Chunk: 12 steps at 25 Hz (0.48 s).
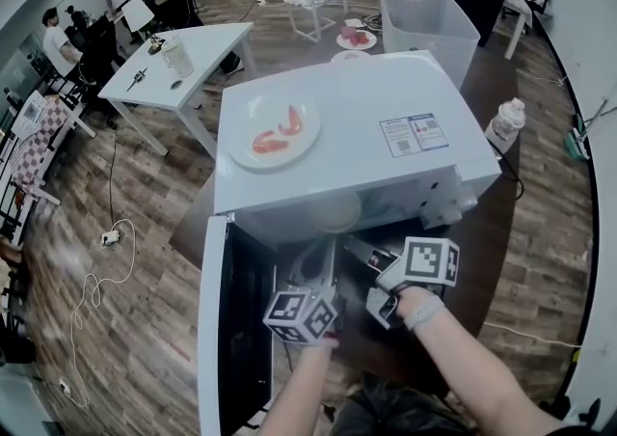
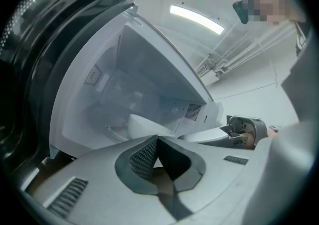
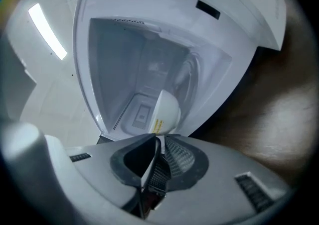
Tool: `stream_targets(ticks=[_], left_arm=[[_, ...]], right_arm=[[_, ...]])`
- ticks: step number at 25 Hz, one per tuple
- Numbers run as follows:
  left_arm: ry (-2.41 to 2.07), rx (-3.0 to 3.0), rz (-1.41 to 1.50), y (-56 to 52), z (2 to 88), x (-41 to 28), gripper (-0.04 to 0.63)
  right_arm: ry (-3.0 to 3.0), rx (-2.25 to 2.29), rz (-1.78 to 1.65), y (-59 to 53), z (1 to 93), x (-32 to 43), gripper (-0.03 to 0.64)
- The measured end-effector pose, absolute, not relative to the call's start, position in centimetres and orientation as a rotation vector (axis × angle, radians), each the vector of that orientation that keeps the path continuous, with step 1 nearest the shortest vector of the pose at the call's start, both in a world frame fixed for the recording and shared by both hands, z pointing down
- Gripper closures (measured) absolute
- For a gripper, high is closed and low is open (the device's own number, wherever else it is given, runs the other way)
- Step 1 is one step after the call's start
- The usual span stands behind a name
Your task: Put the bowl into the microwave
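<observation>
Bowl position: white round bowl sits just inside the front edge of the white box-shaped microwave, with free cavity room behind and beside it. Near rim pinched by right claw; left claw closed on nothing. Only the head view shows the door swung wide left and the white plate of red food on top

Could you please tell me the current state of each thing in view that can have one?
White box-shaped microwave: door swung open.
Small white round bowl: inside the microwave, gripped at its rim.
Right gripper: shut on the bowl's rim.
Left gripper: shut, nothing between its jaws.
Round white plate: on the microwave's top, holding red food pieces.
</observation>
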<state>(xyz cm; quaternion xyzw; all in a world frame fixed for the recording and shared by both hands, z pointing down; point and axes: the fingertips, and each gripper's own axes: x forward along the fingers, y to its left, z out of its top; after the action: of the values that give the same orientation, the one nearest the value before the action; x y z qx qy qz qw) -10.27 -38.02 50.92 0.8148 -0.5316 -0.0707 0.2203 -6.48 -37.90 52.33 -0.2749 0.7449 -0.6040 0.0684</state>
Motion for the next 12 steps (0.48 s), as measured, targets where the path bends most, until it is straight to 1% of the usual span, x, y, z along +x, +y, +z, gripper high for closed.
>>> stream_targets(ticks=[1,5,6,7,12], left_arm=[[-1.472,2.252,-0.191,-38.04,50.93,-10.32,0.595],[-1.471,2.249,-0.183,-38.07,50.96,-10.45,0.595],[-1.471,2.249,-0.181,-38.12,50.99,-10.48,0.595],[-1.471,2.25,-0.179,-38.18,51.01,-10.51,0.595],[-1.467,2.26,-0.16,-38.59,51.12,-10.6,0.595]], right_arm=[[2.238,-0.836,-1.82,-37.98,52.42,-6.44,0.56],[2.196,-0.851,-1.843,-38.21,52.6,-6.62,0.563],[2.189,-0.856,-1.848,-38.27,52.68,-6.69,0.599],[2.18,-0.859,-1.855,-38.33,52.77,-6.77,0.607],[2.137,-0.844,-1.874,-38.65,53.08,-7.36,0.607]])
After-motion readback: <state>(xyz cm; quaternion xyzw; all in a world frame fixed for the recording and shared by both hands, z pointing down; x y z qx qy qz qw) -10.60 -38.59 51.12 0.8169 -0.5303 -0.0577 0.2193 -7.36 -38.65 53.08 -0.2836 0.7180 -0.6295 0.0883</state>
